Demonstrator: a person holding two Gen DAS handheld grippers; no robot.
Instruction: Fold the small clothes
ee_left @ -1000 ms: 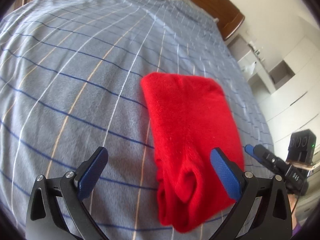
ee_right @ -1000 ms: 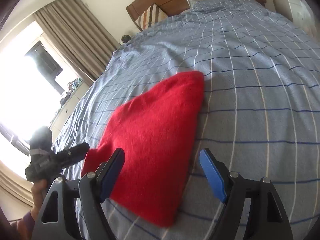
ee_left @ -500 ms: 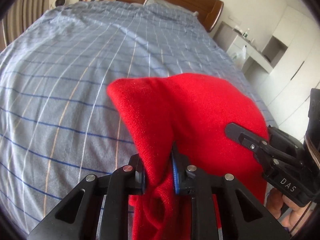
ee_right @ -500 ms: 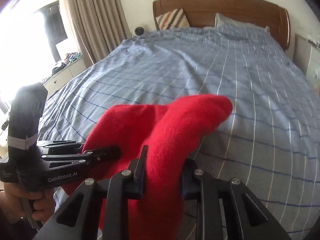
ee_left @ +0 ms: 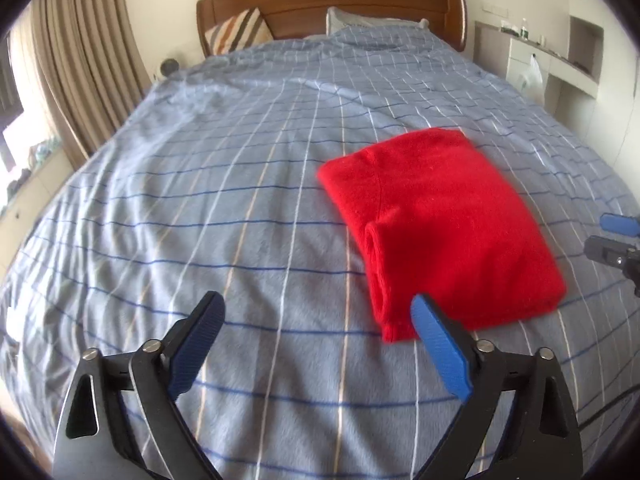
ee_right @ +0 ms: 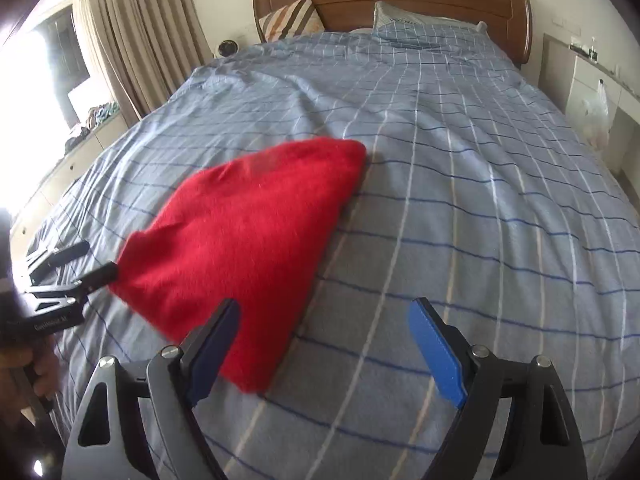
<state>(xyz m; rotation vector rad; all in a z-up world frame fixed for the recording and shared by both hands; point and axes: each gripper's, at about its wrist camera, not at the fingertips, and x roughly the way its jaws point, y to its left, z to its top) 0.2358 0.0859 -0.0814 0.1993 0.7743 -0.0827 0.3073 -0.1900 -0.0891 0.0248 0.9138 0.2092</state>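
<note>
From my left gripper point(ee_left: 316, 332) I see the change at once: half a second ago its jaws were clamped on a raised fold of the red garment point(ee_left: 440, 224), and now they stand wide apart with nothing between them, above the checked blue bedcover point(ee_left: 200, 200). The garment lies flat on the bed as a folded rectangle, ahead and to the right of these jaws, its near corner just beside the right blue pad. At the right edge, the tip of my right gripper point(ee_left: 616, 240) shows, clear of the cloth.

From the right gripper point(ee_right: 324, 336) it is the same: the jaws, shut on the cloth before, are now spread and empty. The garment point(ee_right: 248, 240) rests ahead to the left. The other gripper's body point(ee_right: 52, 300) carries white lettering, too blurred to read here.
</note>
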